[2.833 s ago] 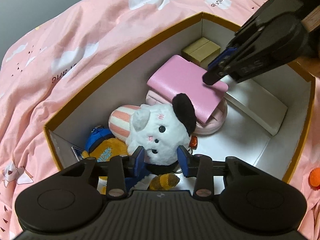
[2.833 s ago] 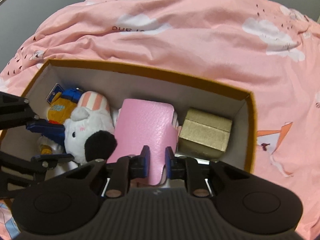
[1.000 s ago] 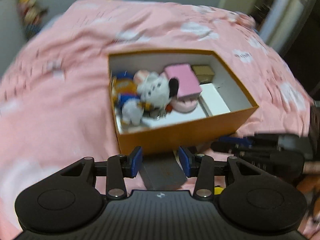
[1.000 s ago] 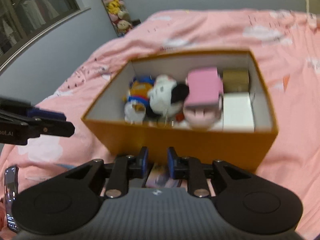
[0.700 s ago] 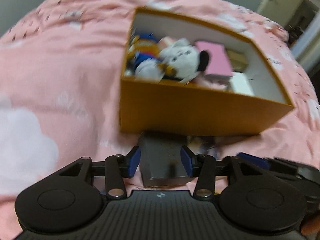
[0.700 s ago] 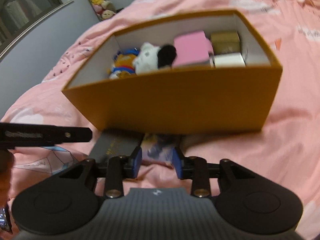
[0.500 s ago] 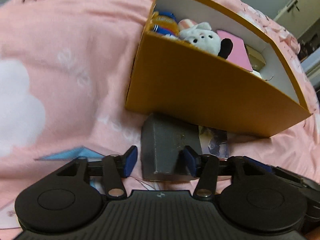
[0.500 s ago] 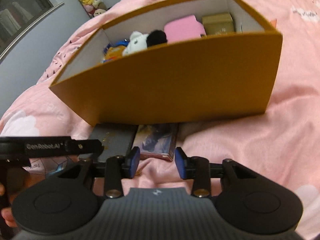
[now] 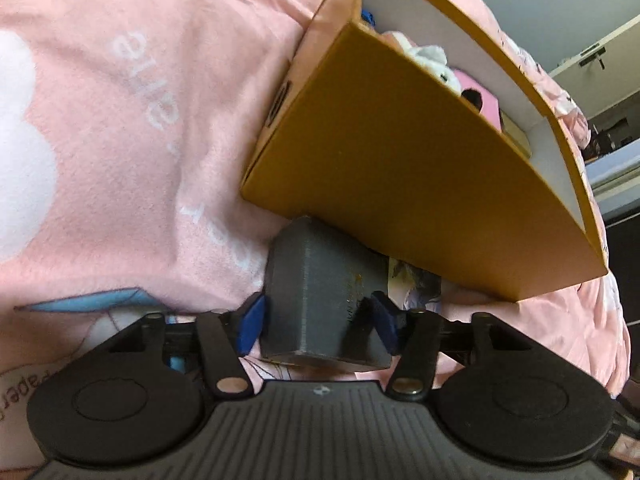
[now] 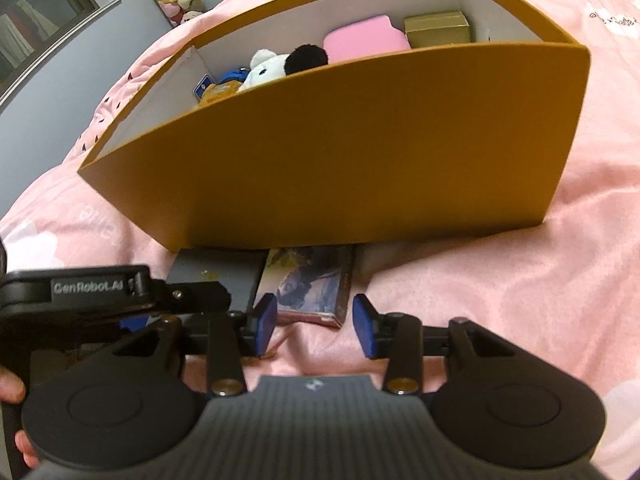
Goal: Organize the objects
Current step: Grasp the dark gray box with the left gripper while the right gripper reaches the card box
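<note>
A: Left gripper [image 9: 318, 320] now straddles the dark grey rectangular box [image 9: 320, 280], fingers wide, not yet clamped; half a second ago we were short.

B: Right gripper [image 10: 314, 330] gapes before the illustrated card pack [image 10: 306, 286]. Both lie against the orange cardboard box [image 10: 360, 152]; we pick next.

"GenRobot.AI" is printed in pale letters on the side of the left gripper [image 10: 188, 300], just below the orange box [image 10: 360, 152], while the white lettering on the pink bedspread [image 9: 140, 120] beside that box is too distorted to read
</note>
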A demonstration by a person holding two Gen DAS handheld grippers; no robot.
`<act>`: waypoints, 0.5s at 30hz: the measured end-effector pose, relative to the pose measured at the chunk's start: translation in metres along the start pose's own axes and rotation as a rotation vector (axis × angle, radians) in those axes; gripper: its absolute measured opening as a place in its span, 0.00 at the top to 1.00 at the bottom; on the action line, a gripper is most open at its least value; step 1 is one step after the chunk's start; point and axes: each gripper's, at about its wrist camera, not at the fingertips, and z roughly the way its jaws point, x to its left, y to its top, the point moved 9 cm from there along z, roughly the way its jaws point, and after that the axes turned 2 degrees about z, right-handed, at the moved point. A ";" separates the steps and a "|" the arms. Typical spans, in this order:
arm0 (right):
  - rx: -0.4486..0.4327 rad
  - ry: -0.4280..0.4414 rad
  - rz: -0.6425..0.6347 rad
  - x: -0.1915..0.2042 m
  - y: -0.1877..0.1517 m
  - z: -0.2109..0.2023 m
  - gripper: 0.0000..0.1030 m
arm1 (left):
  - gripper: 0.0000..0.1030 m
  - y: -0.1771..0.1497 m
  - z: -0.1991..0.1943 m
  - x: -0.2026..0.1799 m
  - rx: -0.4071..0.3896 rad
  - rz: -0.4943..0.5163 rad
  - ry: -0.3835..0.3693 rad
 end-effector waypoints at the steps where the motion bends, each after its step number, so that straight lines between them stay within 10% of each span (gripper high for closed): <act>1: 0.004 0.004 0.008 0.000 0.001 0.001 0.57 | 0.46 0.000 -0.004 -0.001 -0.012 0.005 0.000; 15: 0.144 0.102 0.252 -0.021 -0.002 0.039 0.43 | 0.57 0.002 -0.054 -0.018 -0.175 0.110 0.031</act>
